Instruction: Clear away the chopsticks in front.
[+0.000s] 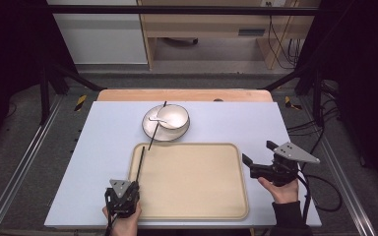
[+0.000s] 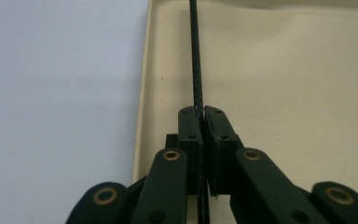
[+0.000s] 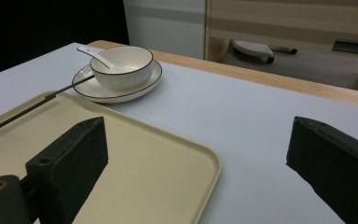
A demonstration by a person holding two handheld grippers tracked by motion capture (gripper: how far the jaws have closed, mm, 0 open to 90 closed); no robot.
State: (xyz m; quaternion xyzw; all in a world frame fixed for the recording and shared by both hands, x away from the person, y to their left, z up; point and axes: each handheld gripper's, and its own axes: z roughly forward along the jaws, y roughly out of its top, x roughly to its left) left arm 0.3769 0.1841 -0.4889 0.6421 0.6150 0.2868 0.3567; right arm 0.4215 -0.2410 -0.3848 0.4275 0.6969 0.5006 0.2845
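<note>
While the left tongs (image 1: pixel 129 186) grip a black chopstick (image 1: pixel 140 164) lengthwise along the tray's (image 1: pixel 192 212) left rim, its twin (image 1: pixel 156 127) lies ahead across the plate (image 1: pixel 150 129); right tongs (image 1: pixel 258 158) gape empty.

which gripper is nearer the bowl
Right, narrowly. The right gripper sits open beside the tray's right edge; the left gripper is at its near-left corner, farther from the bowl.

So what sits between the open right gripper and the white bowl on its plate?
Bare lilac table and the beige tray's corner, seen in the right gripper view.

left gripper (image 1: pixel 123 192) low, jaws pinched tight — right gripper (image 1: pixel 259 158) level, jaws wide apart, nothing betw. them.
</note>
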